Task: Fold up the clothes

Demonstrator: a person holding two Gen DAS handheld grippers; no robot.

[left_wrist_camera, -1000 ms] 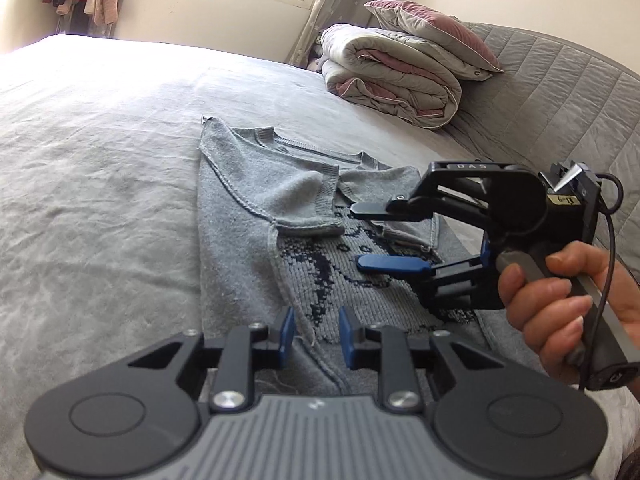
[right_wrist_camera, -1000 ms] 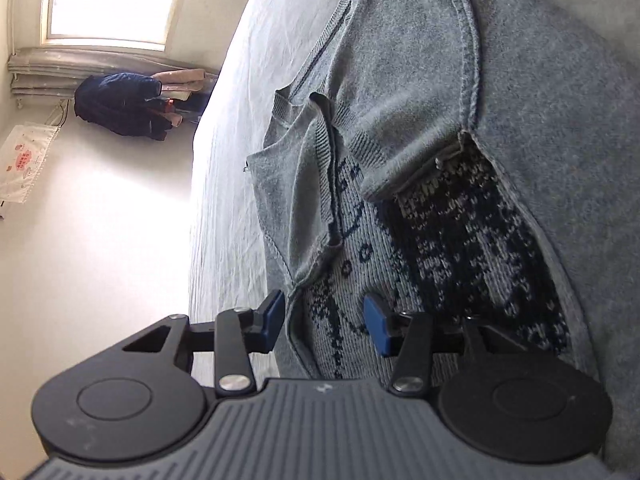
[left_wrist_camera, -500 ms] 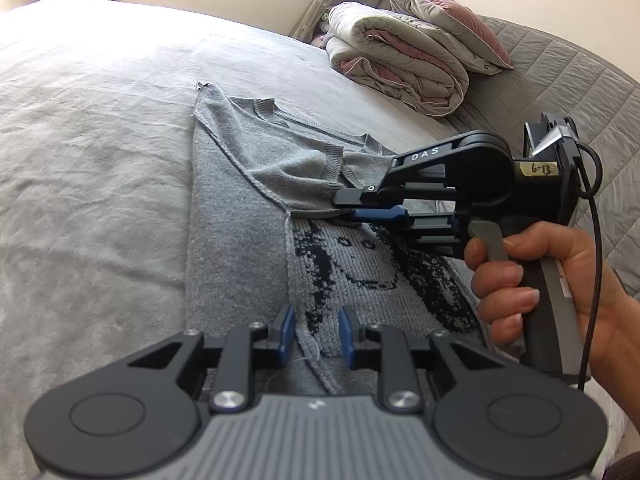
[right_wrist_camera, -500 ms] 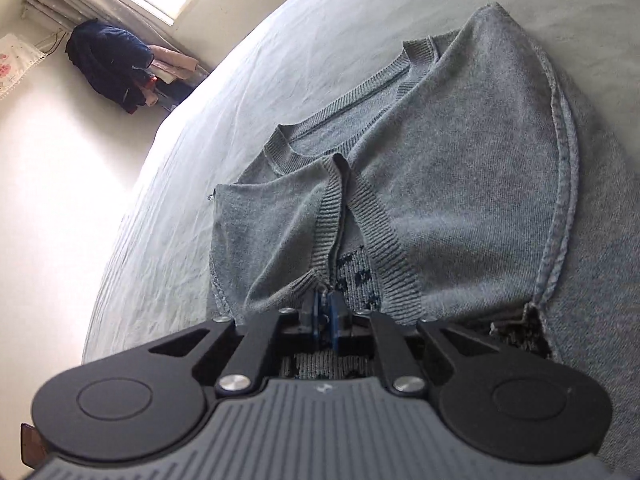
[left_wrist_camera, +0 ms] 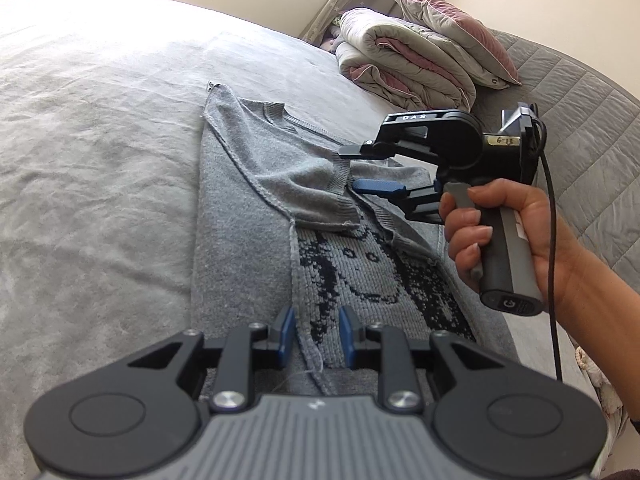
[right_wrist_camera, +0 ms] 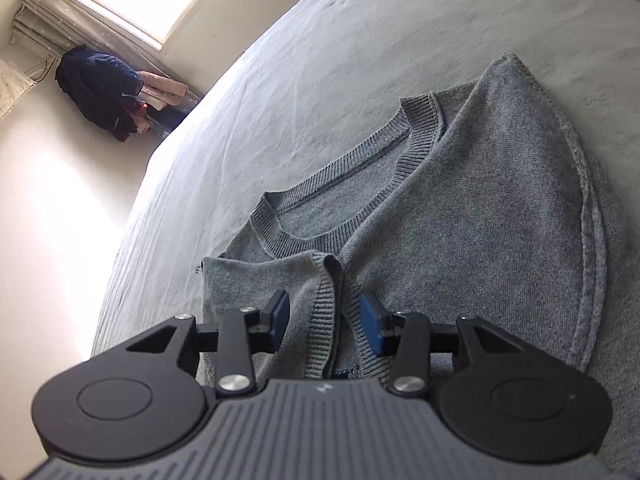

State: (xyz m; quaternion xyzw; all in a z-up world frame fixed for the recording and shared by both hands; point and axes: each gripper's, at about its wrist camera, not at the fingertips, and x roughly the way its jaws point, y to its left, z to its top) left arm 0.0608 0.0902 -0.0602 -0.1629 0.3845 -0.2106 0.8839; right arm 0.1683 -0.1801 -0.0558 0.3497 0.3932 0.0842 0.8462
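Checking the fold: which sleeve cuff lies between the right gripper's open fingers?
The smaller cuff on the sleeve nearer the bed's edge, between the right gripper fingers.

Home bedroom: grey-sheeted bed (left_wrist_camera: 100, 128), folded duvet (left_wrist_camera: 404, 64), hanging coats (right_wrist_camera: 100, 96).

The sweater's (left_wrist_camera: 240, 240) lower hem is hidden behind the left gripper's body (left_wrist_camera: 316, 432). The person's forearm (left_wrist_camera: 592, 280) runs off the frame's right edge. The hanging clothes (right_wrist_camera: 100, 96) are too small to tell apart.
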